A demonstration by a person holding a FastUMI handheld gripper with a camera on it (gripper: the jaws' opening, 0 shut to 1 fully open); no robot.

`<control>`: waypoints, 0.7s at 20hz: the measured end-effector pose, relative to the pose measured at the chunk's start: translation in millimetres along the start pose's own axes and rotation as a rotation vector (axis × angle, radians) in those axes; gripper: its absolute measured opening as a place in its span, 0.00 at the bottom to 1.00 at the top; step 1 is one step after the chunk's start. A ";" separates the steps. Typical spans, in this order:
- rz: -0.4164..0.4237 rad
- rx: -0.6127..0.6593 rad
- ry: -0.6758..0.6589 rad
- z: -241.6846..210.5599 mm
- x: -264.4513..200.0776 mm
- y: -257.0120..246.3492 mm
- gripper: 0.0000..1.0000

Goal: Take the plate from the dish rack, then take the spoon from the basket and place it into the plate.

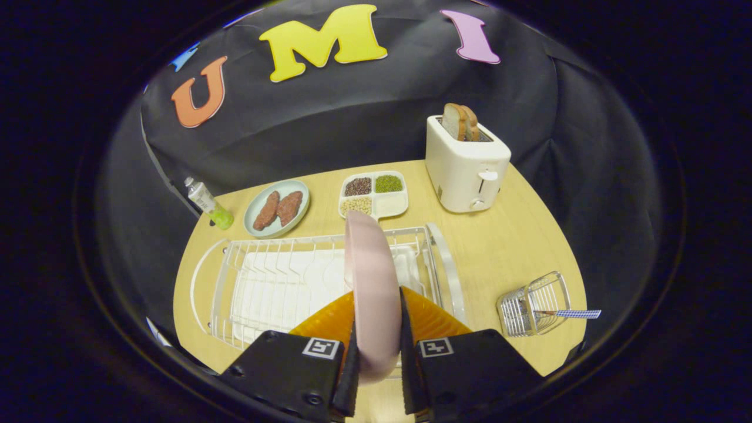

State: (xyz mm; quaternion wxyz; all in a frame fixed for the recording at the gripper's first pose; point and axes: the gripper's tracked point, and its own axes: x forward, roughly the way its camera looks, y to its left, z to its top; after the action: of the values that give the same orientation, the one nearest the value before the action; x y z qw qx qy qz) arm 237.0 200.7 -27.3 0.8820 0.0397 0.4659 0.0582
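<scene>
- Pale wood bench point(505, 247), backed by black cloth wall point(352, 117) draped down to its far edge.
- Along far edge: small bottle point(208, 203) with green base lying at one corner, pale blue dish point(276, 208) bearing two brown pieces, divided tray point(373, 194) with grains in three compartments, white toaster point(467, 161) with two bread slices standing in its slot.
- White wire dish rack point(282, 282) set across the bench's middle, over a white drip tray, its prongs bare.
- Open bare wood between dish rack and wire basket point(531, 305); basket tipped on its side close to the bench's near edge.
- Spoon point(573, 314) lying in the basket, checked blue-and-white handle poking out of its mouth, away from the rack.
- Pink plate point(373, 288) held on edge, upright, over the dish rack's end nearest the basket.
- Gripper point(377, 346) pinching the plate: both black fingers pressed against its two faces, lower rim reaching down between them.
- Orange ribbed item point(432, 320) just behind the fingers, at either side of the plate.
</scene>
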 end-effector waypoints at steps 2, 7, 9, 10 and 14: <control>-0.021 0.000 -0.020 5.8 -9.4 -0.9 0.35; -0.084 -0.039 -0.058 12.5 -24.8 -7.3 0.35; -0.078 -0.065 -0.093 19.4 -41.1 -5.2 0.33; -0.048 -0.070 -0.095 16.5 -47.4 0.9 0.28; 0.079 -0.059 -0.098 -7.9 -72.2 10.4 0.26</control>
State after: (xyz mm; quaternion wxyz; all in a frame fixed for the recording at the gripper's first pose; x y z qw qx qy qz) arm 189.4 201.0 28.6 0.9017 0.0348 0.4181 0.1047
